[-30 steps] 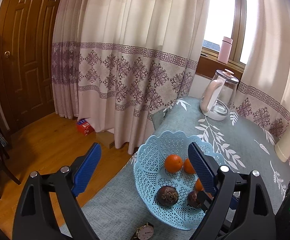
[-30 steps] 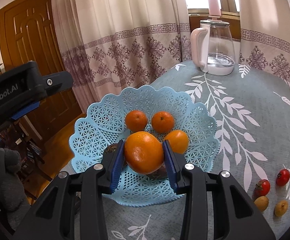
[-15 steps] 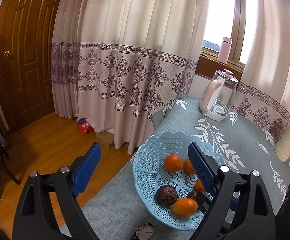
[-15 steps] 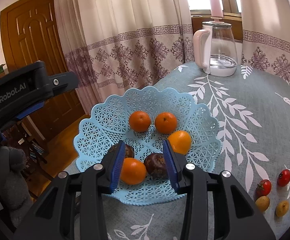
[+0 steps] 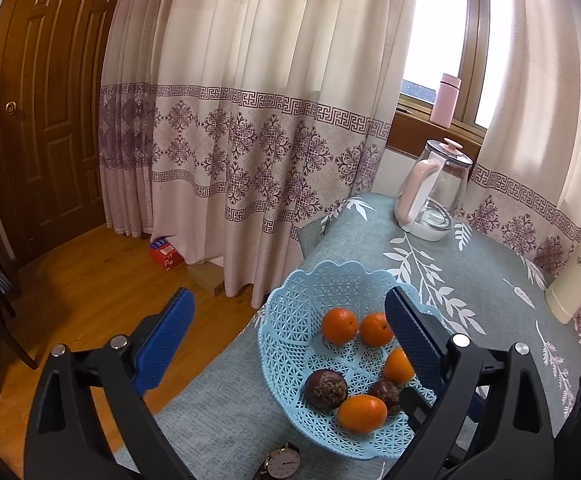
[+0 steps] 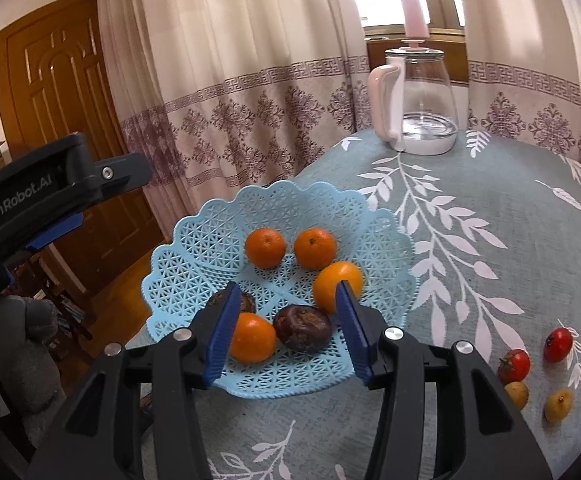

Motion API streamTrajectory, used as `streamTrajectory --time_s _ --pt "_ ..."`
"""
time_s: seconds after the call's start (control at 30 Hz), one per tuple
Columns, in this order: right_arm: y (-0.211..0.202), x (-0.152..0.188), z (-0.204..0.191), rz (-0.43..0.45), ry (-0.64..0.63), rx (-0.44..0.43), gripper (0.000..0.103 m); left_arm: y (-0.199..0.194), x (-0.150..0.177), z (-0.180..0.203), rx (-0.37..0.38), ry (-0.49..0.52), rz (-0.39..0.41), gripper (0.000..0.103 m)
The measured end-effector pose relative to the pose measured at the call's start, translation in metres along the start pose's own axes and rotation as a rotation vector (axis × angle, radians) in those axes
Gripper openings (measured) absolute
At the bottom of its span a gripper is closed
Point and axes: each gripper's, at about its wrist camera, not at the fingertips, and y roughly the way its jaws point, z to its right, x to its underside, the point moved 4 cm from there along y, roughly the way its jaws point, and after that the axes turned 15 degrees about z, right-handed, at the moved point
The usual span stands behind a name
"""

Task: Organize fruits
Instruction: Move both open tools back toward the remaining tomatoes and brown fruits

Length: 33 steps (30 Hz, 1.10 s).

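On the table (image 6: 490, 184), an orange (image 6: 252, 337) lies between spread right fingers (image 6: 223, 330).

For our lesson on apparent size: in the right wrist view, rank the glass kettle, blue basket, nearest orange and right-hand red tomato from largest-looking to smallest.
1. Blue basket
2. Glass kettle, though it stands farther away
3. Nearest orange
4. Right-hand red tomato

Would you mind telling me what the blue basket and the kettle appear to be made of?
The basket looks like moulded plastic: uniform pale blue, openwork lattice, scalloped rim, slight sheen. The kettle appears to have a clear glass body, since the curtain shows through it, with a glossy pale pink handle and white base that are probably plastic.
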Motion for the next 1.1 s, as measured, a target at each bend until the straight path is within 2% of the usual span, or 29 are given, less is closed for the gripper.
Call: streamTrajectory --time_s 0.33,0.7,1.1 --pt "-0.014 -0.002 0.019 0.019 0.035 0.038 0.051 -0.002 0.000 0.008 0.013 0.004 -0.001 0.098" --pt "-0.038 -0.012 0.053 0.080 0.082 0.121 0.064 -0.005 0.002 0.015 0.027 0.008 0.001 0.100" --pt "-0.065 -0.017 0.101 0.138 0.140 0.231 0.065 -0.013 0.008 0.041 0.078 0.048 0.002 0.100"
